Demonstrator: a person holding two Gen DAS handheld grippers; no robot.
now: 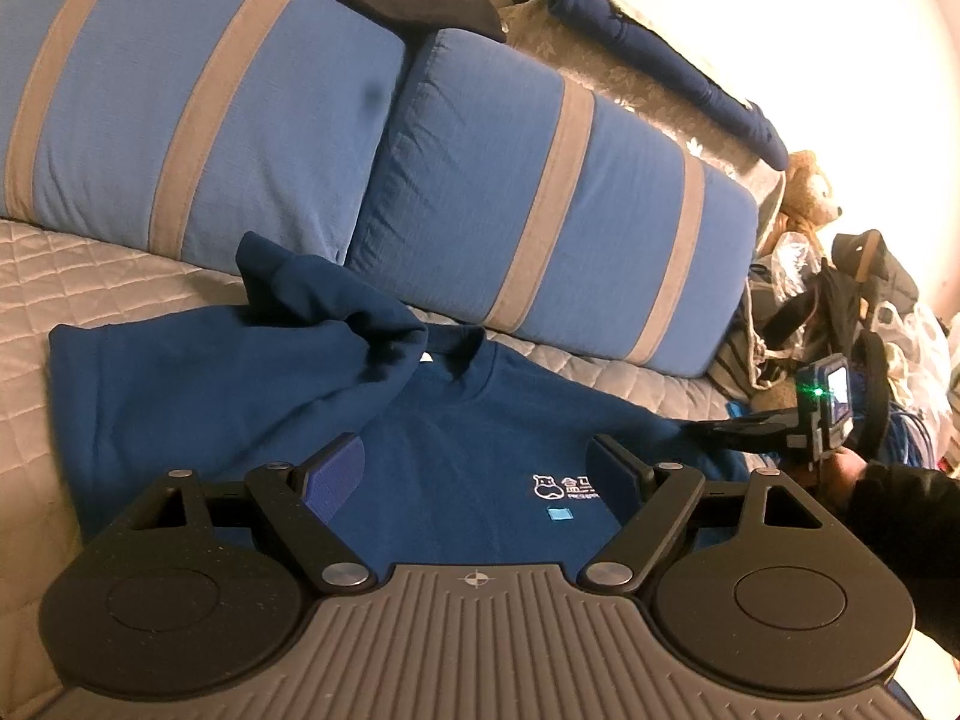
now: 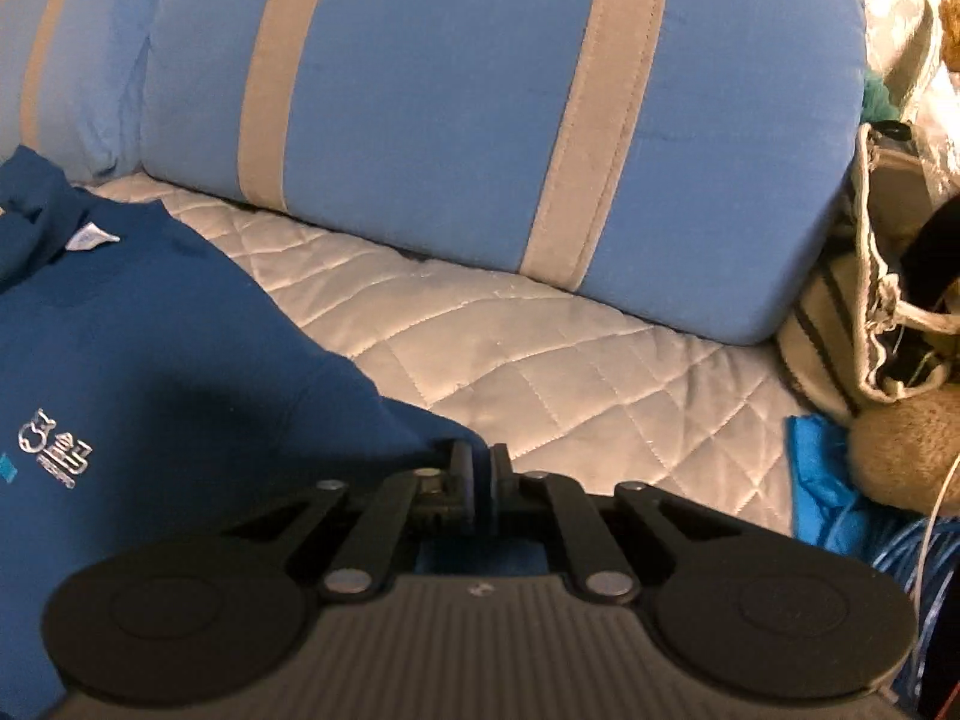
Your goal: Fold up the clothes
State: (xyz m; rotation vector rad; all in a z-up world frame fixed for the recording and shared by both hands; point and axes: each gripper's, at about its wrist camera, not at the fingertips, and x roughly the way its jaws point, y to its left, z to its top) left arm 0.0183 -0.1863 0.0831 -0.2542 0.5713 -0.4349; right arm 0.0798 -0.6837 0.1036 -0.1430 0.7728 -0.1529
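Observation:
A dark blue sweatshirt (image 1: 456, 450) with a small white chest logo (image 1: 567, 486) lies front up on the quilted sofa seat. Its left sleeve (image 1: 336, 330) is folded in over the body. My left gripper (image 1: 480, 468) hovers open over the chest, nothing between its fingers. My right gripper (image 2: 480, 462) is shut on the edge of the sweatshirt's (image 2: 150, 360) right sleeve, low against the seat. In the left wrist view my right gripper (image 1: 690, 427) shows at the right, held by a hand in a dark sleeve.
Two blue cushions with grey stripes (image 1: 198, 102) (image 2: 480, 120) line the back of the grey quilted seat (image 2: 510, 348). Dark garments (image 1: 660, 54) lie on the backrest. A teddy bear (image 1: 804, 192), a striped tote bag (image 2: 870, 312) and blue cables (image 2: 918, 558) crowd the right end.

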